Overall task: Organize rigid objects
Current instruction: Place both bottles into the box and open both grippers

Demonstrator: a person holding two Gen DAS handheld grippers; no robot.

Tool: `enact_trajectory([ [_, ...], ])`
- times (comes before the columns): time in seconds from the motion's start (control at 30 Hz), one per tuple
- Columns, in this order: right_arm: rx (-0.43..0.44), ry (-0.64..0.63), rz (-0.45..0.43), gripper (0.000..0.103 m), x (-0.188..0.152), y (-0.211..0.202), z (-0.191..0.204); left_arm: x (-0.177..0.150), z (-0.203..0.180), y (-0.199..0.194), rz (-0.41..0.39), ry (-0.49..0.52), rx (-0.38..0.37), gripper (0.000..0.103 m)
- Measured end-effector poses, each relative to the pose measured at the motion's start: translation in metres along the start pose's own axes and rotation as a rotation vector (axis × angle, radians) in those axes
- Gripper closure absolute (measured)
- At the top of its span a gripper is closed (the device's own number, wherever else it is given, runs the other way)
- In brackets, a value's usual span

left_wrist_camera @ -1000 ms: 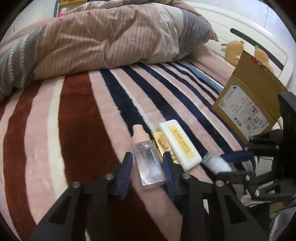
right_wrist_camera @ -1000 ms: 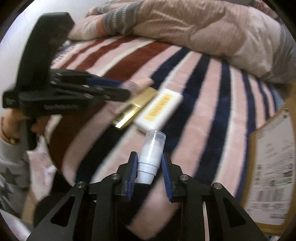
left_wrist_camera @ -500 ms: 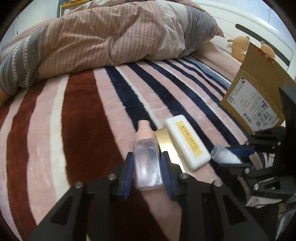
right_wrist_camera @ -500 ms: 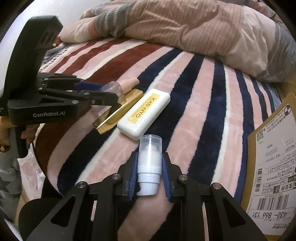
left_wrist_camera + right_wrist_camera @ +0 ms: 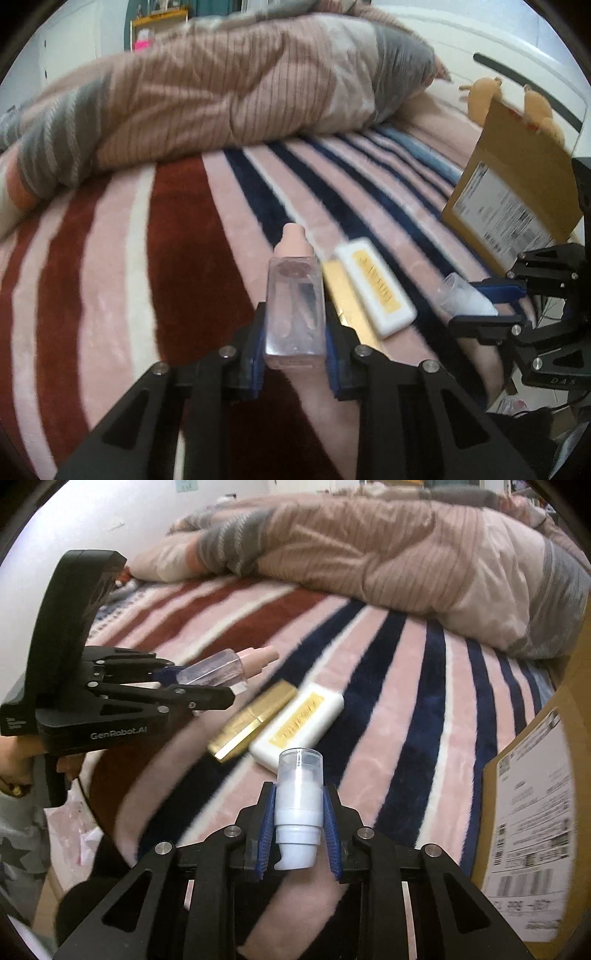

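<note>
My left gripper (image 5: 295, 325) is shut on a clear square bottle with a pink cap (image 5: 294, 295) and holds it above the striped blanket; the bottle also shows in the right wrist view (image 5: 221, 670). My right gripper (image 5: 299, 812) is shut on a white pump bottle with a clear cap (image 5: 298, 801), seen at the right in the left wrist view (image 5: 463, 297). A gold box (image 5: 253, 720) and a white case with a yellow label (image 5: 299, 725) lie side by side on the blanket between the two grippers.
A striped fleece blanket (image 5: 110, 277) covers the bed. A rumpled pink and grey duvet (image 5: 221, 81) lies along the back. An open cardboard box with a shipping label (image 5: 535, 812) stands at the right. Plush toys (image 5: 484, 92) sit by the white headboard.
My left gripper closed on the clear pink-capped bottle and lifted it off the blanket. My right gripper kept its hold on the white pump bottle and shifted slightly.
</note>
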State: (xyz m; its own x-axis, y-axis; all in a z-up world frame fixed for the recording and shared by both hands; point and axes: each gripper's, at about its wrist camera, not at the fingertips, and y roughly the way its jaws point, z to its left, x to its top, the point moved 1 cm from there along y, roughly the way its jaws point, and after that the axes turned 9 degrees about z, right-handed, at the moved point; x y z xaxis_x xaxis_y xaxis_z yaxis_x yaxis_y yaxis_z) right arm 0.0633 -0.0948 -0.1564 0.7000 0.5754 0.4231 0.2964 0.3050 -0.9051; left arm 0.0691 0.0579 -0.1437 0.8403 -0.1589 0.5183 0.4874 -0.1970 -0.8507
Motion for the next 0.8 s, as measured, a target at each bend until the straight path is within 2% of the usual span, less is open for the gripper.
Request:
enact_trajectory([
  [0.23,0.016,-0.030,-0.172,0.083,0.004,-0.078,0.003,0.031,-0.039,-0.080,-0.151,0.073,0.025,0.080],
  [0.43,-0.042,-0.014,-0.330,0.083,-0.009,-0.152,-0.023,0.067,-0.097,-0.128,-0.248,0.162,-0.043,0.080],
  [0.67,-0.112,0.090,-0.433,0.083,-0.040,-0.204,-0.082,0.107,-0.173,-0.133,-0.262,0.287,-0.102,0.080],
  [0.8,-0.145,0.170,-0.432,0.083,-0.062,-0.211,-0.125,0.126,-0.217,-0.116,-0.228,0.340,-0.130,0.080],
])
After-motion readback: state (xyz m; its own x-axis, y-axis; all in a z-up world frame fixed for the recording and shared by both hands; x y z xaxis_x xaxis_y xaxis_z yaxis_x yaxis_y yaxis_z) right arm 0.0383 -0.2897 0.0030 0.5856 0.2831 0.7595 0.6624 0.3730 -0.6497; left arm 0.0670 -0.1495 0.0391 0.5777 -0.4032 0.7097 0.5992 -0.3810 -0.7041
